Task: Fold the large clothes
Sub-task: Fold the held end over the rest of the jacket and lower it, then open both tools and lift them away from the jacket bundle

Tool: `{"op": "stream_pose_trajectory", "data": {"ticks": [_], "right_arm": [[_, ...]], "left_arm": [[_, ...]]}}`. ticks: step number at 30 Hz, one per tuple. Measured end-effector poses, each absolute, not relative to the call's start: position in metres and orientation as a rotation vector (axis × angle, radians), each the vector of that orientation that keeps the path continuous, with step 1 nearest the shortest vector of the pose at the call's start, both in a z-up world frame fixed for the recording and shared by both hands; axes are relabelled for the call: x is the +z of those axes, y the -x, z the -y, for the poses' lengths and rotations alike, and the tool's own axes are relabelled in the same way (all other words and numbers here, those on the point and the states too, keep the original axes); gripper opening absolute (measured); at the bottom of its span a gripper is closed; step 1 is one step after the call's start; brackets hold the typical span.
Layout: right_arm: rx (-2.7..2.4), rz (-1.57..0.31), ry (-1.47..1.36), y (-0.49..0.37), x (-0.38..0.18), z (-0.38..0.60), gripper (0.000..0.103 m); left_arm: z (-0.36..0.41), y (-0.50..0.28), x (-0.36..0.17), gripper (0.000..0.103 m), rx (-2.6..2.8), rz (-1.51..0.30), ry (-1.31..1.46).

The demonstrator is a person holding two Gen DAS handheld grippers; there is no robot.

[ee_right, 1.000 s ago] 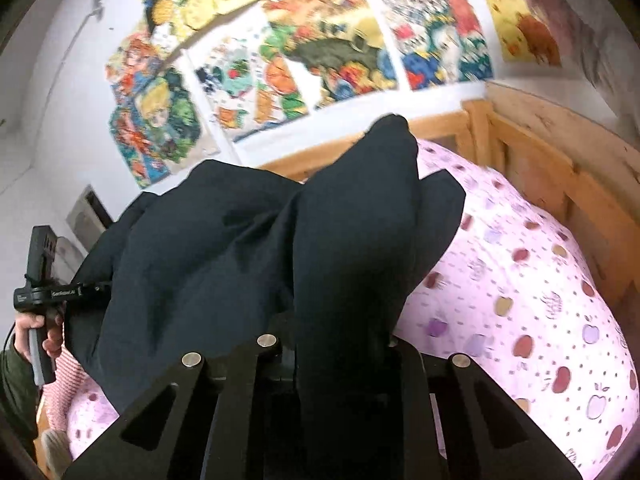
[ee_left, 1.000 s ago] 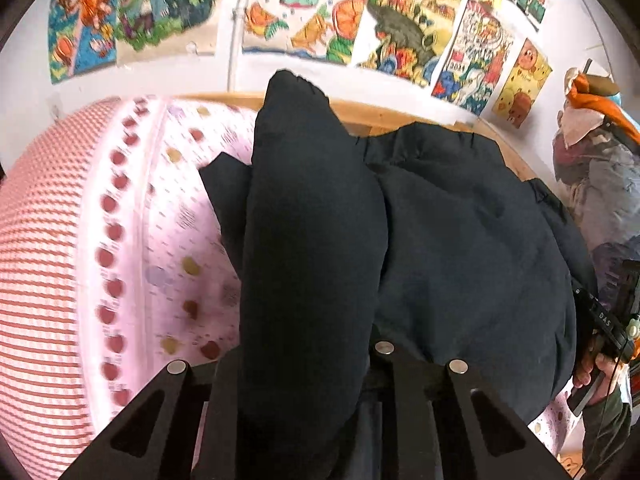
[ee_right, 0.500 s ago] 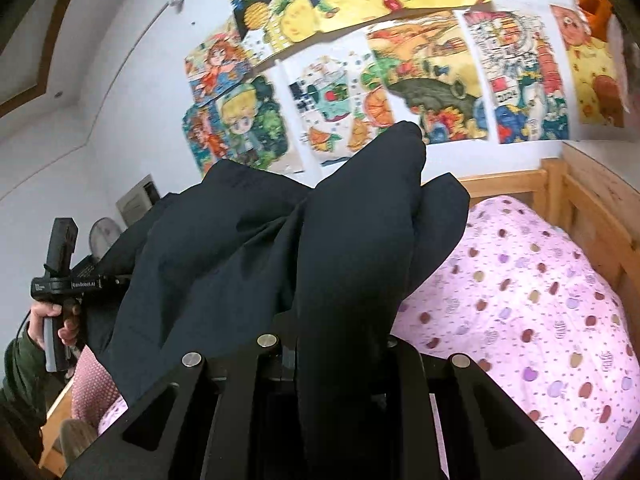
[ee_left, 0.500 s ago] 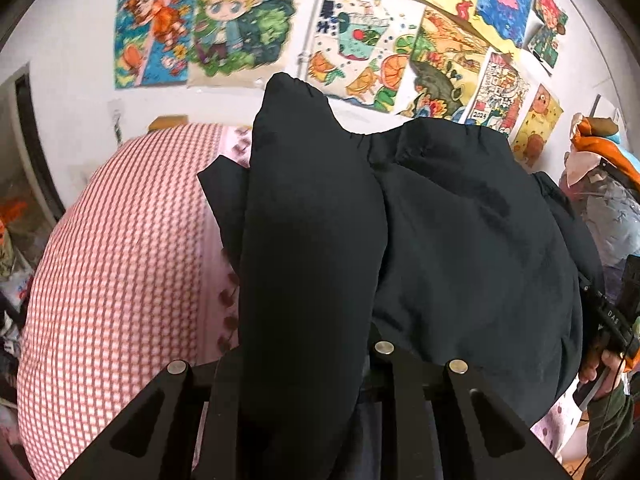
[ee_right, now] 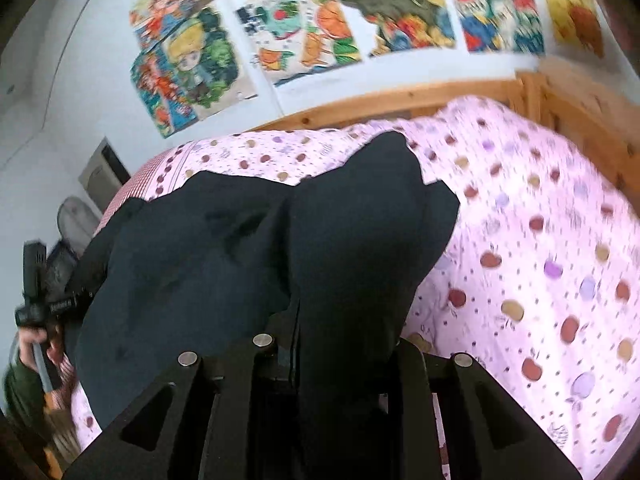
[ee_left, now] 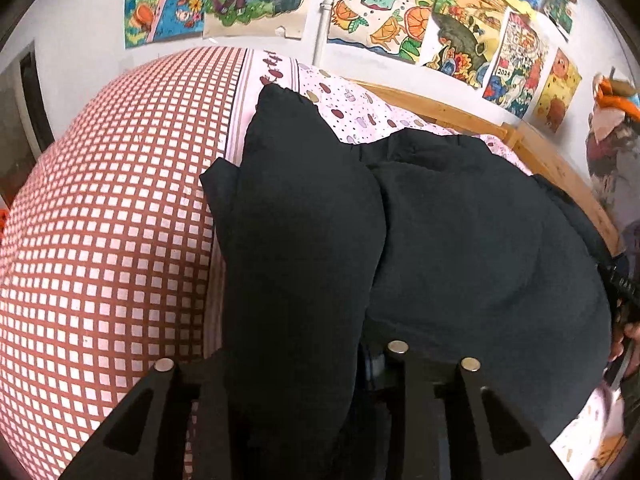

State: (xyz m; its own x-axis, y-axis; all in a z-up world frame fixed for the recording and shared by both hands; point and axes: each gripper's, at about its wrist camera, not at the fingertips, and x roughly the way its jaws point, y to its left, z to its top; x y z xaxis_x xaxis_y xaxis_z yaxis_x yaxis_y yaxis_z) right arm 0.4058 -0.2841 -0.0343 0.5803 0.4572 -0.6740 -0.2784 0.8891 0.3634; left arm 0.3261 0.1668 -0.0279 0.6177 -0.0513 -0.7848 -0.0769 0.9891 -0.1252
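Colourful posters point(ee_left: 384, 20) line the wall behind a pink bed point(ee_right: 540, 248). Your left tool point(ee_left: 304, 364) and right tool point(ee_right: 344, 344) each clench a corner of the black garment point(ee_left: 460, 248), stretched over the bed. Next, probably lower it flat for folding.

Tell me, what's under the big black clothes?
Under the black clothes lies the pink spotted bedsheet and checked blanket. What's directly beneath stays covered.
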Motion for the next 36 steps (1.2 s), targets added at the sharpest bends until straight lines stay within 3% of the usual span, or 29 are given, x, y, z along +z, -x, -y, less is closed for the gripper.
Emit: {"op": "stream_pose_trajectory", "data": {"ticks": [5,8,10,14,16,19,27,36], "right_arm": [[0.425,-0.874,-0.235,-0.405,-0.042,0.284,0.023],[0.413,-0.892,-0.239,-0.407,-0.044,0.282,0.031],[0.403,-0.909,-0.242,-0.409,-0.047,0.281,0.045],[0.36,-0.923,-0.238,-0.408,-0.05,0.28,0.06],[0.334,-0.917,-0.225,-0.406,-0.048,0.28,0.074],[0.288,-0.884,-0.159,-0.399,-0.039,0.28,0.089],[0.199,-0.721,-0.052,-0.374,-0.001,0.281,0.09],[0.173,-0.612,-0.094,-0.36,0.022,0.293,0.092]], "left_arm": [[-0.161,-0.328,-0.029,0.043,0.039,-0.895,0.128],[-0.162,-0.333,-0.028,0.048,0.042,-0.893,0.133],[-0.167,-0.331,-0.028,0.055,0.052,-0.895,0.149],[-0.169,-0.325,-0.025,0.07,0.073,-0.884,0.144],[-0.169,-0.321,-0.021,0.082,0.092,-0.864,0.133],[-0.167,-0.313,-0.011,0.091,0.13,-0.818,0.107],[-0.156,-0.294,0.017,0.101,0.247,-0.704,0.052],[-0.141,-0.276,0.045,0.103,0.243,-0.588,0.048]]}}
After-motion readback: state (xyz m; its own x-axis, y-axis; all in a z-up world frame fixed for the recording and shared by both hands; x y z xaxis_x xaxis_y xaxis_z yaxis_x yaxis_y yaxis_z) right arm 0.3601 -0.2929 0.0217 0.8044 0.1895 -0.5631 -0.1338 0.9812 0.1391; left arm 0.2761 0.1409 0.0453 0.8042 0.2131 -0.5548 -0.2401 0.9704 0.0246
